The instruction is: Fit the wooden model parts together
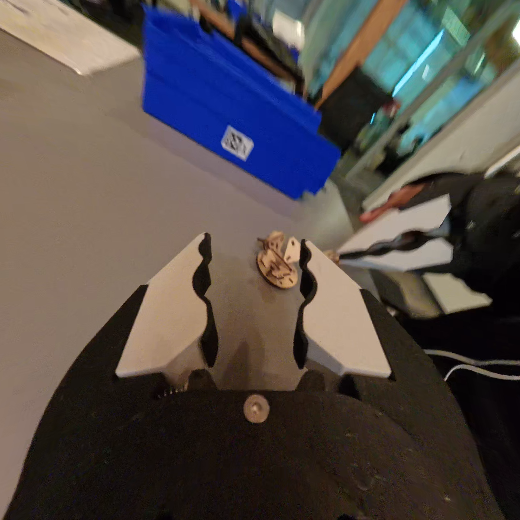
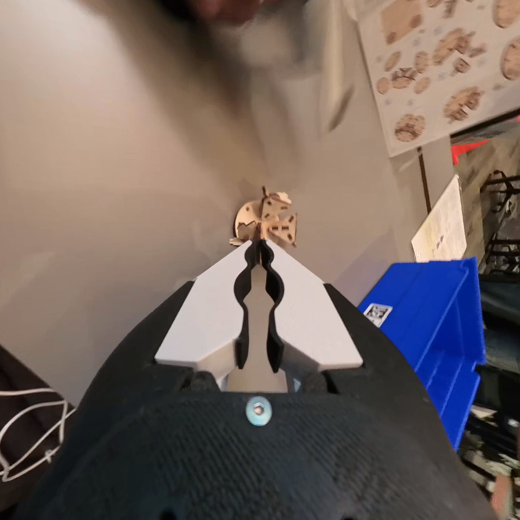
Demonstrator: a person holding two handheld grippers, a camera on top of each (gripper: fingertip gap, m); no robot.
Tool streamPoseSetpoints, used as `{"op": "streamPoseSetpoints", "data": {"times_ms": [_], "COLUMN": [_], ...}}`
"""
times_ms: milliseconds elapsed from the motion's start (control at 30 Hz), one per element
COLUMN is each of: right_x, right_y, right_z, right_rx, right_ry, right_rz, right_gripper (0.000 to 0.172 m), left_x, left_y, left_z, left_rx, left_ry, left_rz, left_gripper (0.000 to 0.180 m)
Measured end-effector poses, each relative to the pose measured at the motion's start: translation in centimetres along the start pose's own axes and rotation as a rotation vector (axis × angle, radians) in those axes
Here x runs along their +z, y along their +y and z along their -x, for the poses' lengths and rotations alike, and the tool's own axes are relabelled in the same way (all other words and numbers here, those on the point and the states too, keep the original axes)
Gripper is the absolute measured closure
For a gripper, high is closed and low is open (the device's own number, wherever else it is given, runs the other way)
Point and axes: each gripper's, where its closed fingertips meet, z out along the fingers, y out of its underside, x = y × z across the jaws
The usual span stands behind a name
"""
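left gripper point(image 1: 254, 242) apart beside wooden model point(image 1: 277, 264) | right gripper point(image 2: 257, 242) clamped on its thin tab | risk: tab snaps if twisted

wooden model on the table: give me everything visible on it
The wooden model looks like pale laser-cut plywood: a round slotted disc base lying on the grey table, with thin slotted plates slotted upright into it, partly assembled. The right tongs are shut on one thin upright piece at its near edge, pads pressed against it. The left tongs stand open around it; the right fingertip is close to a small plate, contact unclear.
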Motion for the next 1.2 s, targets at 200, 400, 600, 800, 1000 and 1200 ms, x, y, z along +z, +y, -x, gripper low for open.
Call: {"op": "streamPoseSetpoints", "data": {"times_ms": [200, 400, 600, 800, 1000, 1200], "right_x": [-1.5, -2.7, -3.6, -4.0, -3.1, -1.9], "right_y": [2.0, 3.0, 2.5, 1.4, 0.3, 1.2], "right_z": [0.2, 0.3, 0.1, 0.5, 1.5, 0.9], "right_rx": [0.072, 0.092, 0.086, 0.069, -0.04, -0.214], "right_ry": [0.036, 0.063, 0.07, 0.049, 0.017, -0.019], "right_rz": [-0.041, -0.053, -0.081, -0.132, -0.293, -0.392], "right_gripper": [0.171, 0.171, 0.171, 0.171, 0.171, 0.171], "left_x": [3.2, 5.0, 4.4, 4.0, 1.8, 2.3], "left_y": [2.4, 3.0, 3.2, 6.1, 7.5, 8.0], "left_z": [-1.4, -2.1, -2.8, -4.5, -4.9, -4.2], "left_rx": [0.197, 0.068, -0.047, -0.077, -0.069, 0.082], "left_ry": [-0.076, 0.029, 0.119, 0.189, 0.2, 0.061], "left_rz": [0.186, 0.244, 0.23, 0.381, 0.432, 0.455], "left_gripper": [0.099, 0.099, 0.102, 0.117, 0.136, 0.132]}}
